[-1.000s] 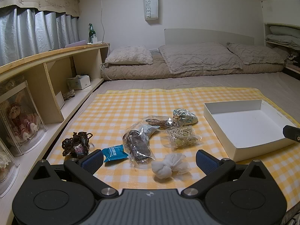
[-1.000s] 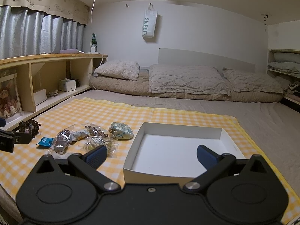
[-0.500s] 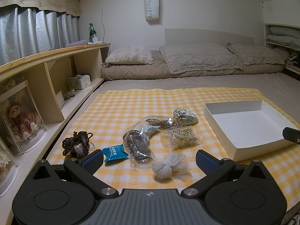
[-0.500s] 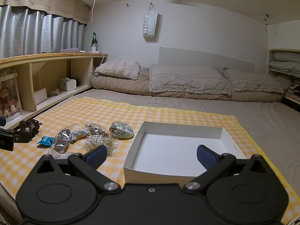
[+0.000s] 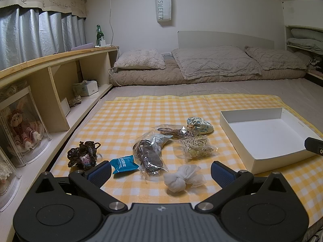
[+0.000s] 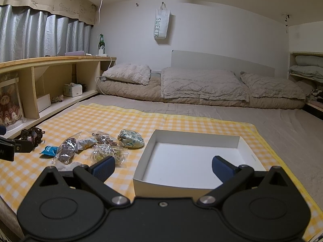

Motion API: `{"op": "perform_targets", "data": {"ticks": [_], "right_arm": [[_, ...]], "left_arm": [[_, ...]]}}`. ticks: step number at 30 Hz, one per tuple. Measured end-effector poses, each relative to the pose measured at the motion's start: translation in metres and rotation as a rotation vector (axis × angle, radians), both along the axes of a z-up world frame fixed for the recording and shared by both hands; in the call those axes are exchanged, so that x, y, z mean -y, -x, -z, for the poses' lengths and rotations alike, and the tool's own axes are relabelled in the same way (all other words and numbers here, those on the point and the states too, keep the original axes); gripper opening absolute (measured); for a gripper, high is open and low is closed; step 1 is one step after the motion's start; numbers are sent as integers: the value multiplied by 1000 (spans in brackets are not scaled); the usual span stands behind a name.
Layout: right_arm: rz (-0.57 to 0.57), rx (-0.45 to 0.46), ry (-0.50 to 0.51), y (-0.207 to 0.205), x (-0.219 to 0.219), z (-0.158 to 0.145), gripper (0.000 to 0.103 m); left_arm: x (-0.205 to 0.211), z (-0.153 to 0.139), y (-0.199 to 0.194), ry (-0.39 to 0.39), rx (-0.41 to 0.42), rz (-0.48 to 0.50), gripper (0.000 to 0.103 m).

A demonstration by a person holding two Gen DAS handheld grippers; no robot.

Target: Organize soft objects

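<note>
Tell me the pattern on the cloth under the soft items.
Yellow and white checks on the cloth, clearest in the left wrist view.

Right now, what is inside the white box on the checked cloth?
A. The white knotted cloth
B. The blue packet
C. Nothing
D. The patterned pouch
C: the white box shows only its bare bottom, while the white knotted cloth, the blue packet and the patterned pouch all lie outside it on the checked cloth.
</note>
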State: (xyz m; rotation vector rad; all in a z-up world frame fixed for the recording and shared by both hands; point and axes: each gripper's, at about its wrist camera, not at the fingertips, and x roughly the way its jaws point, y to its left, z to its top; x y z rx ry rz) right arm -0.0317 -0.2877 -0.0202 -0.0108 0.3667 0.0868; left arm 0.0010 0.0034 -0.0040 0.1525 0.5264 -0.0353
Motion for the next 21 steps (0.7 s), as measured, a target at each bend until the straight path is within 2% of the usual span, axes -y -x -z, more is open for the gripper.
{"op": "perform_targets", "data": {"ticks": [16, 21], "right_arm": [[-3, -3, 0, 0, 0, 1, 103], [-10, -1, -8, 2, 0, -1, 103]], "left_arm": [[-2, 3, 0, -2, 5, 0, 103], [-11, -8, 4, 9, 43, -33, 103]]}}
